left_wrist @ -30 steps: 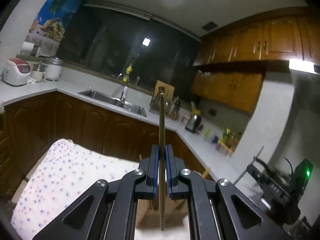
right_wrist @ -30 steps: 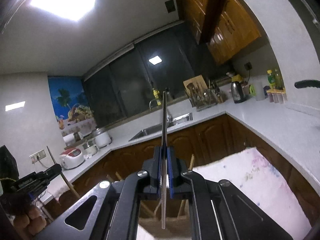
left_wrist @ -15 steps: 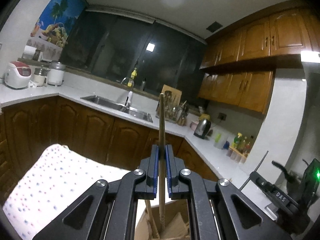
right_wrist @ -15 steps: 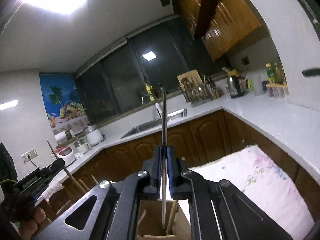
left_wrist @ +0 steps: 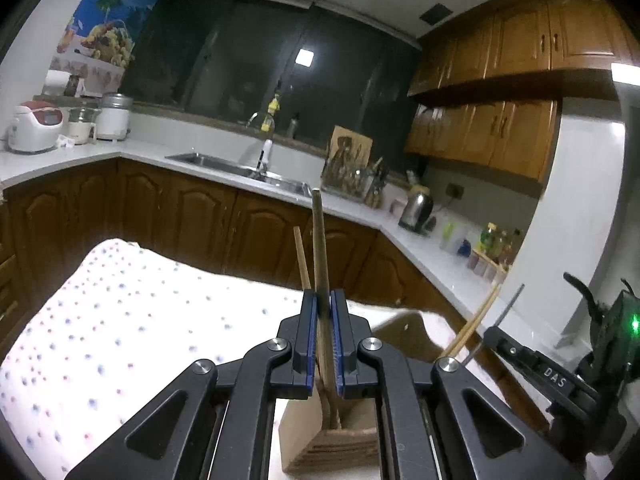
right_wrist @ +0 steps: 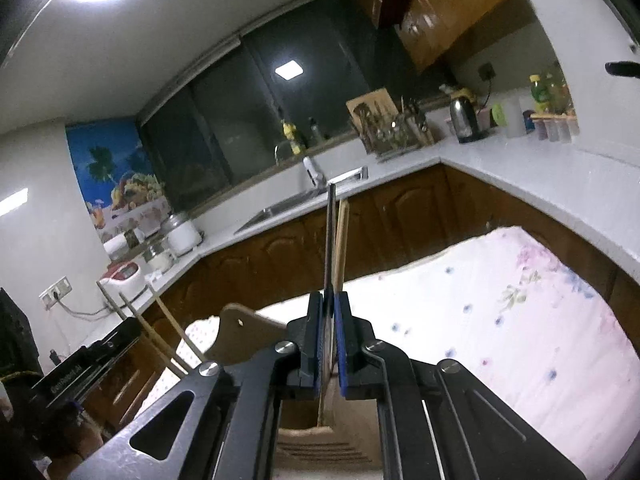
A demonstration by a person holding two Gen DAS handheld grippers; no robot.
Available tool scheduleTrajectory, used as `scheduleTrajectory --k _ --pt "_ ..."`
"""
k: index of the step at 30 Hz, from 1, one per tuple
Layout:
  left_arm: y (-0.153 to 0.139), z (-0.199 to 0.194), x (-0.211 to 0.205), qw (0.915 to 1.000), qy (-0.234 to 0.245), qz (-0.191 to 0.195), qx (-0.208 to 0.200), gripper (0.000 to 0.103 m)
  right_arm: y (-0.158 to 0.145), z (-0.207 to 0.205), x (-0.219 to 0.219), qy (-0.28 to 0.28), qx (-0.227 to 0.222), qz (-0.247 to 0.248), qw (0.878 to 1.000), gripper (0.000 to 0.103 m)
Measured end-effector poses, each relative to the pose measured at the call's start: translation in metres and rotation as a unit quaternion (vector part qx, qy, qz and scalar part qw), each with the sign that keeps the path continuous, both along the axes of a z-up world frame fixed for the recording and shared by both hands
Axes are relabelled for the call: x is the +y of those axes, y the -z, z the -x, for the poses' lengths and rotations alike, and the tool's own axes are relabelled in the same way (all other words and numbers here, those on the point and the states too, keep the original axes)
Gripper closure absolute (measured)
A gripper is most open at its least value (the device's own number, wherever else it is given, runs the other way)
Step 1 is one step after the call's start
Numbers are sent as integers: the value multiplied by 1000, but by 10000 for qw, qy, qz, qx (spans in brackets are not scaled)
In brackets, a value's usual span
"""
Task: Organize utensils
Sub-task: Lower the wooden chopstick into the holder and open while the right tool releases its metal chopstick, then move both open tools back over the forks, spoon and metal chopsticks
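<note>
My left gripper (left_wrist: 324,304) is shut on a brown wooden-handled utensil (left_wrist: 321,248) that stands upright, its lower end down in a wooden utensil holder (left_wrist: 332,440). A wooden chopstick (left_wrist: 301,258) stands beside it in the holder. My right gripper (right_wrist: 329,308) is shut on a thin dark metal utensil (right_wrist: 330,236), also upright over the same holder (right_wrist: 320,436). A pale wooden stick (right_wrist: 342,244) stands just right of it. The other gripper (left_wrist: 560,376) shows at the right in the left wrist view.
The holder sits on a table with a white spotted cloth (left_wrist: 120,320). Behind run brown cabinets (left_wrist: 180,220), a white counter with a sink (left_wrist: 240,162), a kettle (left_wrist: 416,208) and a utensil rack (left_wrist: 352,176). More sticks (right_wrist: 160,332) lean at the left of the right wrist view.
Both grippers have tilted and come down, so the holder and table cloth fill more of the lower views. The held utensils' lower ends have gone into the holder.
</note>
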State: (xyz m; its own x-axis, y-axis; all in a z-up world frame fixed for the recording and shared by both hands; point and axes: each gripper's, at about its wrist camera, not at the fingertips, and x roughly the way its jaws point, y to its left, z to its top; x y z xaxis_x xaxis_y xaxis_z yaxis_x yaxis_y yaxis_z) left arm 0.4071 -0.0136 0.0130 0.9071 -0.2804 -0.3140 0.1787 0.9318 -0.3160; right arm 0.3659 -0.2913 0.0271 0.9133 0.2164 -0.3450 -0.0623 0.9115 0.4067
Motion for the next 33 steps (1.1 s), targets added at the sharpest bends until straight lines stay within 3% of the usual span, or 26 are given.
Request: scheduleTrajectory --k 5,18,23,24,26,29,31,33 --pt "-2 -10 -6 9993 171 -126 299 98 9 -6 3 -118 310 -6 9994 97" --pt "-20 -26 5 9984 317 -140 444 97 12 -15 1 -241 579 -140 9979 97" --pt "-28 -28 13 9983 282 -97 499 91 8 -13 -2 -335 551 -252 9976 85" --pt "-29 -27 13 9985 252 -91 478 85 6 -11 -2 -344 525 -274 9977 81" --pt "-30 -19 15 9989 153 -99 428 70 2 -6 -5 -342 451 -326 9979 60" --pt "-36 -4 22 9993 102 -111 341 59 -5 5 -8 -275 309 -388 9984 54" --pt "-33 11 25 9992 -51 -146 358 27 -9 14 -11 -191 258 -405 9987 53" --pt "-33 30 33 9991 -235 -97 329 17 -14 26 -15 -169 152 -464 9987 36"
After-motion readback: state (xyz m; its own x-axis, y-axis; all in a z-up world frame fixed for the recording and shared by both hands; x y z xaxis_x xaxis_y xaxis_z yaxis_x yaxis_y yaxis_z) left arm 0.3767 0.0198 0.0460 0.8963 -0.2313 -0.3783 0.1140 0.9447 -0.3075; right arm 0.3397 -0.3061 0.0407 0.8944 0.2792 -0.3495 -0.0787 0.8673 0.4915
